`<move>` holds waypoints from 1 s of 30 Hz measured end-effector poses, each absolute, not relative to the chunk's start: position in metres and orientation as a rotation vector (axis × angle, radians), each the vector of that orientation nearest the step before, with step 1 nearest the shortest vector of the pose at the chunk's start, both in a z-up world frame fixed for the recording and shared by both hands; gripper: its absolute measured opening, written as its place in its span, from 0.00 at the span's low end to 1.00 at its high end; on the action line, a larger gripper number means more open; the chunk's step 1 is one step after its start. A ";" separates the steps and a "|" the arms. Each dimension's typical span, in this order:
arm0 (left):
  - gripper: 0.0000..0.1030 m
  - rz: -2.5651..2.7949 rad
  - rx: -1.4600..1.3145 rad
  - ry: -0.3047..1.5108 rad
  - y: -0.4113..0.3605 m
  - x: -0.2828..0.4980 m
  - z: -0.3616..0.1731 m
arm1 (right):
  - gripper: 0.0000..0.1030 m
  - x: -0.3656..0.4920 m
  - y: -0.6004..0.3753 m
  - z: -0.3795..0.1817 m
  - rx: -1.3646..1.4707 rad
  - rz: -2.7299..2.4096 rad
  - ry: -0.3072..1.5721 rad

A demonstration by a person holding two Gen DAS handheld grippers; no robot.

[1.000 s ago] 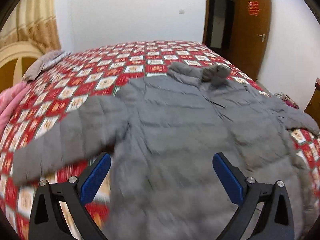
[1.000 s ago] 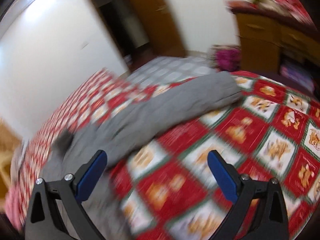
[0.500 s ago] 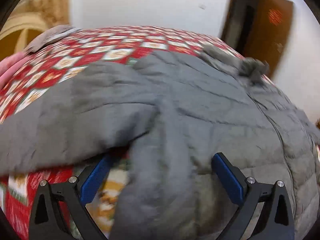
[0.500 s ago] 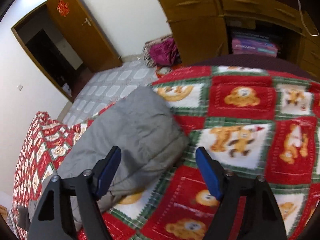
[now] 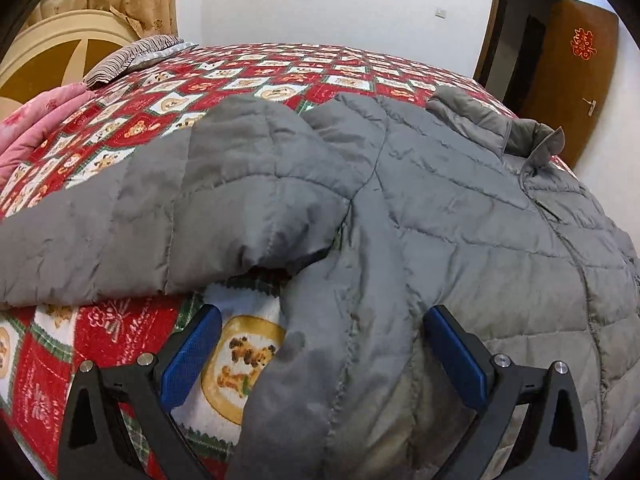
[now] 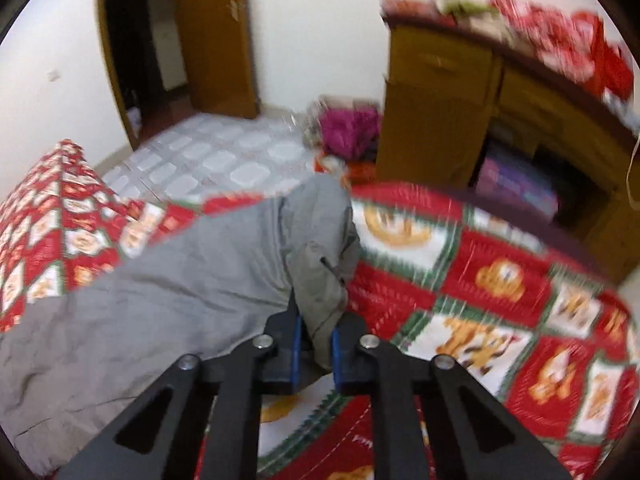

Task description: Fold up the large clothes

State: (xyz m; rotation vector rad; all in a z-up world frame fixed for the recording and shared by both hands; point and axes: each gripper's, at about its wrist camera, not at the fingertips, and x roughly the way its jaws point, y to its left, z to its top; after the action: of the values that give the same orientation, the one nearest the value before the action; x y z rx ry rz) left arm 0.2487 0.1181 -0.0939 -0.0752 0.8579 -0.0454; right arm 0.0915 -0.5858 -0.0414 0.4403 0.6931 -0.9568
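Observation:
A grey quilted puffer jacket point(image 5: 460, 208) lies spread on a bed with a red patchwork quilt point(image 5: 248, 68). Its left sleeve point(image 5: 132, 220) stretches out to the left. My left gripper point(image 5: 320, 344) is open, low over the jacket's side edge below the armpit, with the fabric lying between the blue pads point(image 5: 456, 356). In the right wrist view my right gripper point(image 6: 316, 344) is shut on the cuff end of the jacket's other sleeve point(image 6: 224, 264), near the bed's edge.
A pink blanket point(image 5: 36, 120) and a striped pillow point(image 5: 128, 56) lie at the bed's left. A wooden headboard point(image 5: 52, 52) stands behind them. A wooden cabinet point(image 6: 500, 120), a purple bundle point(image 6: 348, 132) on the tiled floor and a door point(image 6: 216, 36) lie beyond the bed.
My left gripper moved down and closer over the jacket's side by the armpit. My right gripper moved to the sleeve cuff and closed on it.

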 end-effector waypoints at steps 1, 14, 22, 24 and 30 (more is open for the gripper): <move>0.99 -0.035 -0.069 0.842 0.118 0.245 -0.085 | 0.13 0.092 -0.579 -0.033 0.418 -0.945 0.675; 0.99 -0.019 -0.032 0.644 0.117 0.169 0.003 | 0.13 0.144 -0.303 0.087 0.022 -0.305 0.563; 0.99 0.006 0.021 0.598 0.136 0.148 0.003 | 0.13 0.207 -0.152 0.027 -0.009 0.043 0.683; 0.99 0.007 0.017 0.596 0.143 0.147 0.001 | 0.13 0.226 -0.127 0.003 -0.006 0.079 0.721; 0.99 0.018 -0.021 0.619 0.161 0.154 -0.010 | 0.15 0.251 -0.073 -0.037 0.025 0.179 0.786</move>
State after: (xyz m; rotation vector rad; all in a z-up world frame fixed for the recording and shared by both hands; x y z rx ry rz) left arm 0.1540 0.1611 -0.0097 -0.0215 0.6192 0.0184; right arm 0.2515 -0.0733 -0.0369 0.0254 0.7864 0.1794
